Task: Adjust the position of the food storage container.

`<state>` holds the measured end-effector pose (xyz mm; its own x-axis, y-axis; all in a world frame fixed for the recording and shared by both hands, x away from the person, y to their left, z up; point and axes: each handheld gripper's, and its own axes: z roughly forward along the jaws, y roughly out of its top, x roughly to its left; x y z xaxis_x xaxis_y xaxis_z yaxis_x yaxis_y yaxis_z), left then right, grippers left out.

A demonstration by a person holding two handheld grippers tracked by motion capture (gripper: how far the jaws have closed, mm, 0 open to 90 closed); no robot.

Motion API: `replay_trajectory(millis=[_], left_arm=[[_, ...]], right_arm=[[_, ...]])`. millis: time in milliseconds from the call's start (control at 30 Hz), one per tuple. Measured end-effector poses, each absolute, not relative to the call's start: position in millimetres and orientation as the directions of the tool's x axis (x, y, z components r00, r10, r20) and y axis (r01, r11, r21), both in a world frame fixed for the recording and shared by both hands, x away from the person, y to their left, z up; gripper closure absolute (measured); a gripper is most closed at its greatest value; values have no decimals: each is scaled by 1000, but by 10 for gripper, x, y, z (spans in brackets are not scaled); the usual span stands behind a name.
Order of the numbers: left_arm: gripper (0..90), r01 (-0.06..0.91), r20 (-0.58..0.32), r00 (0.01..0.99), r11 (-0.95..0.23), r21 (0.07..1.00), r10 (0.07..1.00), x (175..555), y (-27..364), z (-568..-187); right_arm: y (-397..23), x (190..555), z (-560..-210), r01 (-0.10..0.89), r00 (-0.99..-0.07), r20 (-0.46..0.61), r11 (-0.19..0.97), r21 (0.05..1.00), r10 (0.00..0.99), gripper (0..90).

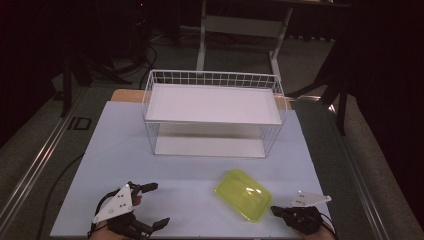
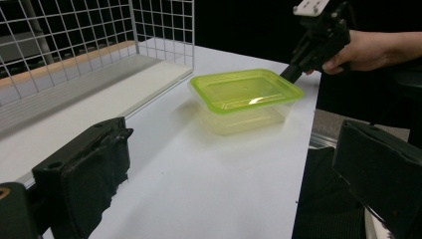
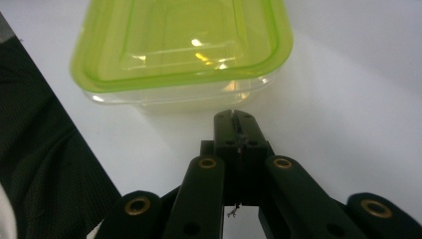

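Already we had the right gripper point(image 3: 234, 117) low at the near right of the table, its jaws pressed flat together with nothing between them, the tips just short of the near wall of the lidded box point(image 3: 184, 55). From the left gripper's camera those tips looked to be touching the box's far rim, though we could not tell touch from a hair's gap. In the high view the box point(image 1: 244, 194) sat on the white table sheet point(image 1: 190, 170), near and right of centre, lid on, well apart from the wire basket point(image 1: 212, 112) at the far middle.

The left gripper point(image 1: 145, 205) rested at the near left, jaws wide apart and holding nothing; its two black pads point(image 2: 89, 174) framed the view with bare sheet between them.

Our reading of progress: early. The box lay on the sheet, not lifted and not clamped. The basket's upper shelf and lower floor both showed bare white. With closed jaws the right gripper seemed set to nudge or push the box rather than take hold of it, perhaps to square it up or slide it toward the left gripper. We judged that a grip, a lift and a carry to wherever the box belongs, likely the basket, all remained to do.

The person's hand point(image 2: 368, 50) held the right gripper from the right edge.
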<state>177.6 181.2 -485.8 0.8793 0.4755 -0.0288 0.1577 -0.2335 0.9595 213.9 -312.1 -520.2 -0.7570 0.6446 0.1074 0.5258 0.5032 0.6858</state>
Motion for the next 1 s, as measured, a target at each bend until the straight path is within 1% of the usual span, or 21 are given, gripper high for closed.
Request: replay_trajectory(millis=[167,333,533,800,933,1000], left_arm=[[23,157,-28,882,-237,959,471,1772,1802,-4863],[23,155,-26,883,-239,958,469,1770,1796,-4864],[23,158,-28,883,-242,957,468,1773,1791,-4874],[23,164,-32,884,-245,956,466,1774,1786,-4884],[23,167,-34,885,-248,954,464,1776,1781,-4898],[23,168,-36,885,-248,954,464,1778,1783,-4904]], right_arm=[[-3062,2255,-5267,562,-741,127,504,656,660,899],[-2985,2371,-5303,562,-742,133,501,658,657,900],[-2870,2533,-5323,554,-741,114,505,662,662,900],[-2715,2821,-5249,532,-733,87,489,691,675,900],[-2617,2939,-5240,517,-744,53,523,677,667,900],[-2580,2984,-5248,522,-740,56,520,676,670,900]])
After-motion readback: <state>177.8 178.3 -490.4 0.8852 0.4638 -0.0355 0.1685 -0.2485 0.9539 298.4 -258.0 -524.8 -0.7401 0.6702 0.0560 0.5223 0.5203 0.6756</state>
